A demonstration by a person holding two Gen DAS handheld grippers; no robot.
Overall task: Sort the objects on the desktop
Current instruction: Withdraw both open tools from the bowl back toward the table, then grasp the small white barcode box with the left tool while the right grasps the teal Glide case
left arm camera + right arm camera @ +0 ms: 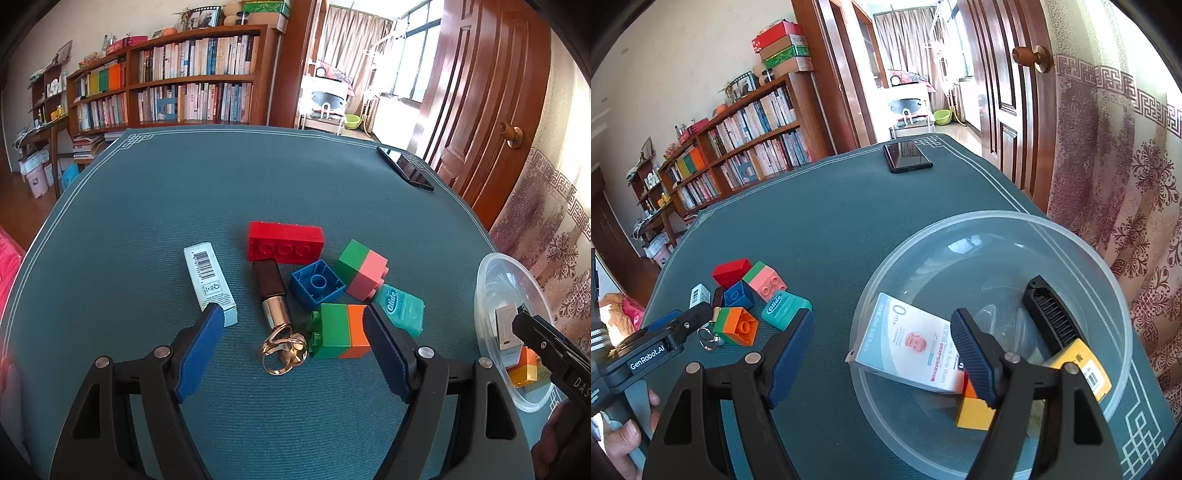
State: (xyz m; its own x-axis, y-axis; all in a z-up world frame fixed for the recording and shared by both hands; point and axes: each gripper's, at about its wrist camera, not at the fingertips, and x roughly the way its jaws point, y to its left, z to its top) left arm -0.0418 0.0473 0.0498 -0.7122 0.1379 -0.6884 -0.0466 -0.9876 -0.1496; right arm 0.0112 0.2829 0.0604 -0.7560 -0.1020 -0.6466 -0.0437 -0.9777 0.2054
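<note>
My left gripper (293, 314) hovers open over a pile on the green mat: a lipstick (271, 291), a gold ring (284, 350) and a green-orange block (340, 332) lie between its fingers, untouched. Around them lie a red brick (284, 242), a blue brick (317, 284), a green-pink block (364, 271), a teal floss case (402, 308) and a white barcode box (208, 280). My right gripper (882, 317) is open above the left rim of a clear bowl (997, 218), holding nothing. The bowl contains a white carton (912, 339), a black comb (1049, 317), a yellow box (1082, 362) and an orange-yellow block (971, 406).
A black phone (908, 157) lies near the mat's far edge. The left gripper body (653, 350) and a hand (624, 439) show at the left of the right wrist view. A patterned curtain (1126, 184) hangs right of the table, with a bookshelf (177, 85) behind.
</note>
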